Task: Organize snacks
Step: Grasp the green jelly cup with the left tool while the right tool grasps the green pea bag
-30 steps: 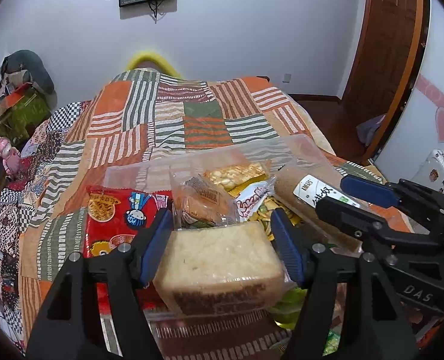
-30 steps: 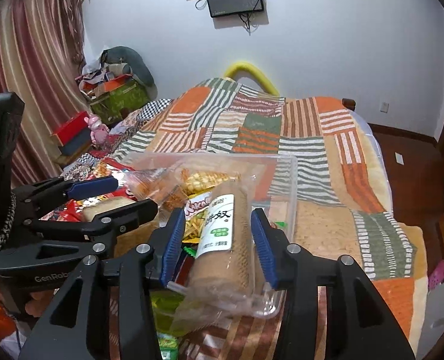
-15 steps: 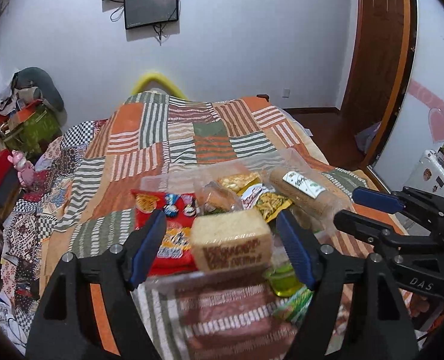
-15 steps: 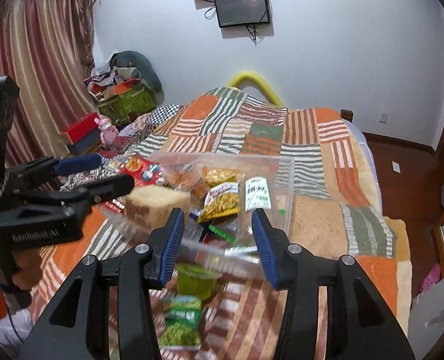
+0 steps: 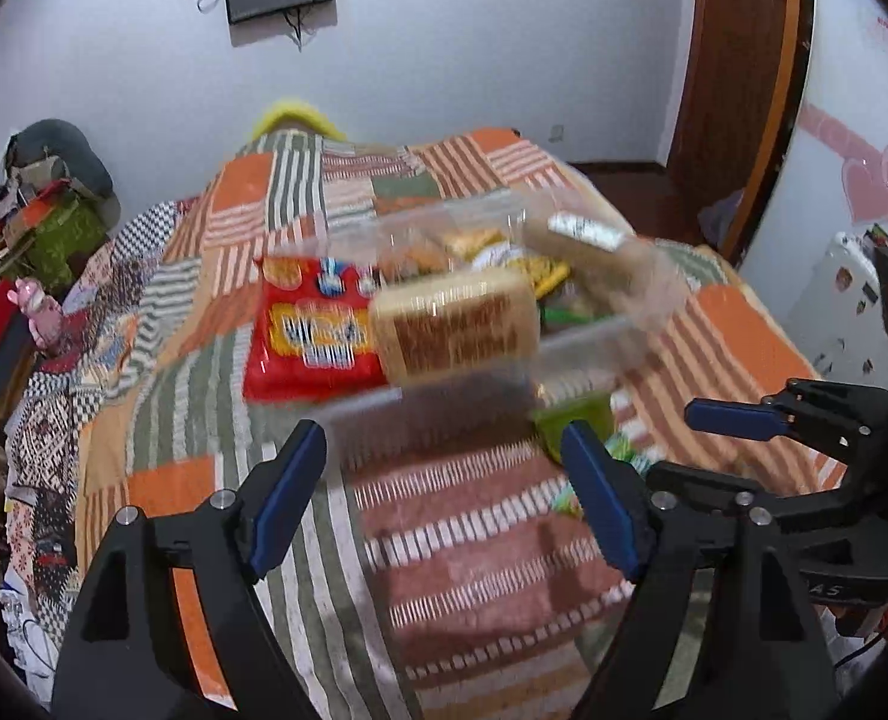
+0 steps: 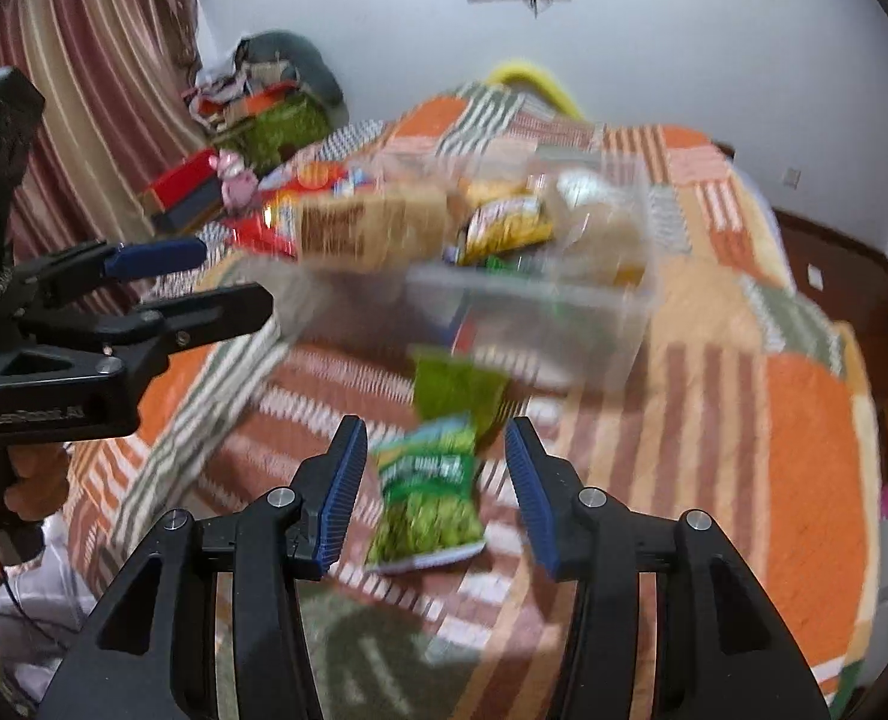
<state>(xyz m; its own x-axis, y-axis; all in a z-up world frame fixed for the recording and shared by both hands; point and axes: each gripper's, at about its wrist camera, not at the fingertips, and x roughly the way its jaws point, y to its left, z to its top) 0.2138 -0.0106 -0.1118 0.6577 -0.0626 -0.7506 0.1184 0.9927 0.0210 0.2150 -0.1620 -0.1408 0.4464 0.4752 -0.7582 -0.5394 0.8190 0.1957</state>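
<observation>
The clear plastic snack bin (image 5: 588, 342) sits on the striped patchwork bedspread (image 5: 474, 540), packed with a wrapped tan bread loaf (image 5: 456, 324) and a red snack bag (image 5: 309, 330). A green snack packet (image 6: 429, 498) lies between the right gripper's (image 6: 432, 495) spread, empty jaws; the left gripper (image 5: 444, 504) gapes empty too

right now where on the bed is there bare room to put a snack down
Bare quilt lies between the open left gripper and the clear bin's near wall, and right of the bin toward the bed edge. Crowded: the bin itself, and the green packets in front of it, between the open right gripper's fingers.
</observation>
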